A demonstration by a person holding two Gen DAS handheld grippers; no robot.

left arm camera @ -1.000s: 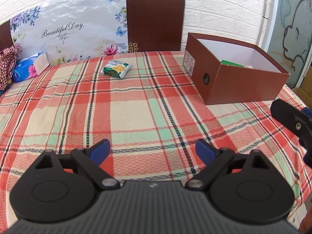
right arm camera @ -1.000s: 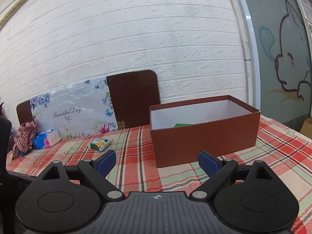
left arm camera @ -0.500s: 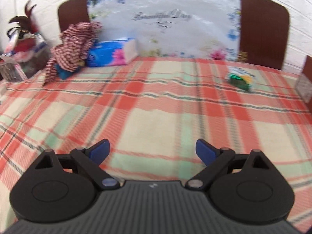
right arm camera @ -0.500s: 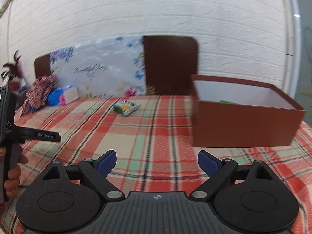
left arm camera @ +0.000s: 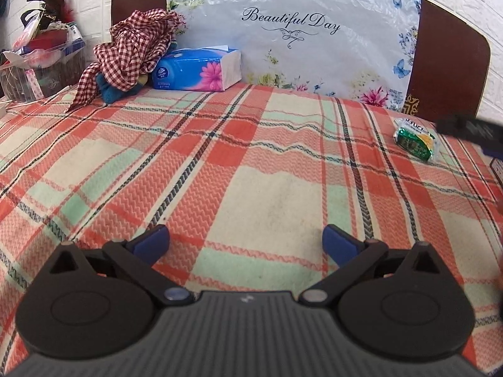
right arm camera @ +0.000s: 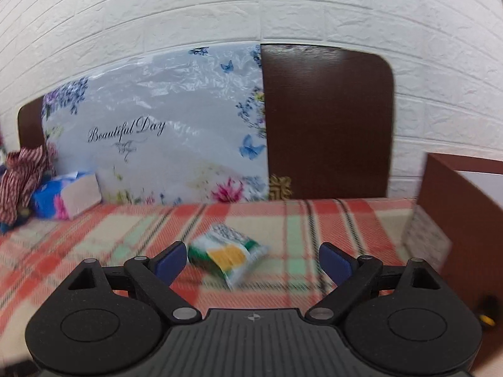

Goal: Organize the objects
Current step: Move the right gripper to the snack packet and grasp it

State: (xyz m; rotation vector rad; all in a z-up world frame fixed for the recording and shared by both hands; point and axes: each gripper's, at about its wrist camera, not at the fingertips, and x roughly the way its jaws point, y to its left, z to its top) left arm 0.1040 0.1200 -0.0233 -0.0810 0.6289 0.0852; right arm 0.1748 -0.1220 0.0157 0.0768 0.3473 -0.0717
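Right gripper [right arm camera: 253,259]: jaws spread wide, nothing between the blue pads [right arm camera: 168,259]. It is low over the plaid tablecloth [right arm camera: 94,245], and the green and yellow snack packet [right arm camera: 228,256] lies flat on the cloth just ahead of it, nearer the left pad than the right; whether packet and pad touch cannot be told, as this view is motion-blurred. In the left wrist view the same packet sits far right on the cloth, with a dark blurred part of the other tool just beside it at the frame edge.

Left gripper [left arm camera: 246,242]: jaws likewise wide apart and empty, above a bare stretch of the cloth, well apart from the packet.

Brown cardboard box [right arm camera: 456,207]: at the right edge of the right wrist view, open-topped, pale inside, standing on the cloth to the right of the packet. Contents not visible.

Far side of the table: a blue tissue box [left arm camera: 196,69] with a pink flower print, touching a heap of red checked fabric [left arm camera: 135,47] on its left. Behind both, a floral panel [left arm camera: 292,31] lettered "Beautiful Day" leans against a dark brown board [right arm camera: 327,122] and a white brick-pattern wall [right arm camera: 251,9]. At far left, a cluttered container [left arm camera: 41,59] of assorted items, not identifiable.
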